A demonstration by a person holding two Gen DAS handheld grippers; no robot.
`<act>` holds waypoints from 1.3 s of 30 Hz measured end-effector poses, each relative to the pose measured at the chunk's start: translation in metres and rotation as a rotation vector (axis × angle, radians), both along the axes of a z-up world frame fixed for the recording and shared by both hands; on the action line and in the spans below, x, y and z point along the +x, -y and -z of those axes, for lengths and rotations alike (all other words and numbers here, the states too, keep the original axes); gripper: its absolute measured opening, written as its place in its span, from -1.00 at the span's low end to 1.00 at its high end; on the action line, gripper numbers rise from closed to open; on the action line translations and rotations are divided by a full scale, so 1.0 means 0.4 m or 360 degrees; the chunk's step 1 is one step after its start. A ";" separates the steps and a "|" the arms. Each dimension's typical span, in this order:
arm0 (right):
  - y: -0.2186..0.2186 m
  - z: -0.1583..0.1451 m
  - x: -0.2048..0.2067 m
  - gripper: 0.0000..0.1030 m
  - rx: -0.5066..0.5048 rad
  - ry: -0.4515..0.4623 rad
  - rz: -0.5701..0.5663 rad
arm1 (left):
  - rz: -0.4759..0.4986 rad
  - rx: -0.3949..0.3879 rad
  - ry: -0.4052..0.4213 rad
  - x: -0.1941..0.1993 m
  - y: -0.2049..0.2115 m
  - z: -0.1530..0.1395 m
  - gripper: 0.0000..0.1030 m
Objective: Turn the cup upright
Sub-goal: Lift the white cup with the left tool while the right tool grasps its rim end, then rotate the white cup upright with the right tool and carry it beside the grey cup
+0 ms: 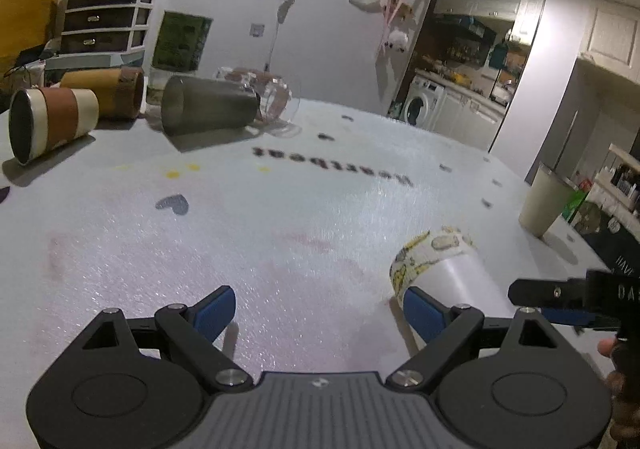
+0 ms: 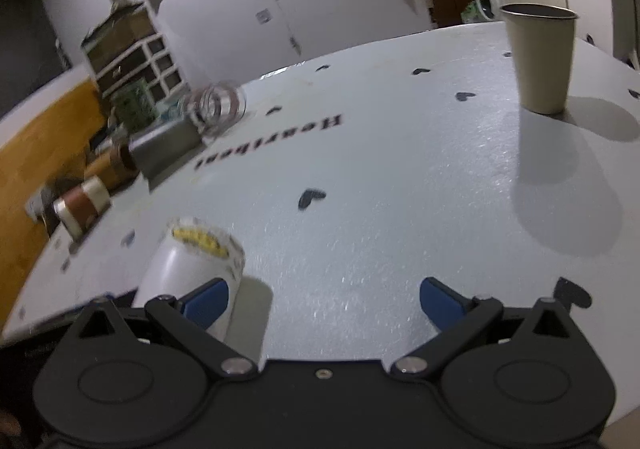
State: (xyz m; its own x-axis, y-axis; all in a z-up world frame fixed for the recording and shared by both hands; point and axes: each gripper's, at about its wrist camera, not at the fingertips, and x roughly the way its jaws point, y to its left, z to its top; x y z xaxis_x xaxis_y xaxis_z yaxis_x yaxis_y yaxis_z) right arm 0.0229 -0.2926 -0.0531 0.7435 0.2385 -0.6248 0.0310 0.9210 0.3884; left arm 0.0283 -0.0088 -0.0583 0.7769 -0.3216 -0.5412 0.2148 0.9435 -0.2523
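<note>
A white cup with a yellow-patterned band (image 1: 440,269) lies on its side on the white table (image 1: 280,229), just ahead of my left gripper's right finger. My left gripper (image 1: 318,311) is open and empty, low over the table. The same cup shows in the right wrist view (image 2: 192,269), beside my right gripper's left finger. My right gripper (image 2: 324,301) is open and empty; it also shows at the right edge of the left wrist view (image 1: 560,295).
A cream tumbler (image 2: 540,61) stands upright at the far right. Several cups lie on their sides at the far left: a brown-banded cup (image 1: 52,125), a tan cup (image 1: 108,91), a grey metal cup (image 1: 208,109) and a clear glass (image 1: 276,97). Drawers (image 1: 104,17) stand behind.
</note>
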 end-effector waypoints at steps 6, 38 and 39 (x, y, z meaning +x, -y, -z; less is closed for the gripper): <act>0.025 -0.034 0.075 0.87 0.0324 -0.0103 -0.0172 | 0.0166 -0.0129 0.0073 -0.043 0.000 -0.041 0.81; 0.006 -0.196 0.215 0.27 -0.0156 -0.0073 -0.0332 | 0.0306 -0.0064 0.0003 -0.042 0.066 -0.011 0.83; 0.016 -0.203 0.223 0.26 -0.0191 -0.0044 -0.0296 | 0.0304 -0.0066 0.0001 -0.041 0.065 -0.011 0.83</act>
State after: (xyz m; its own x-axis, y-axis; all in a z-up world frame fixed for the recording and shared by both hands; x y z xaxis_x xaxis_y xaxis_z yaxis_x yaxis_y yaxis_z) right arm 0.1120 -0.2988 0.0280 0.6757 0.2924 -0.6767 -0.1344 0.9515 0.2769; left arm 0.0118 -0.0347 -0.0541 0.7000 -0.4852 -0.5240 0.3890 0.8744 -0.2900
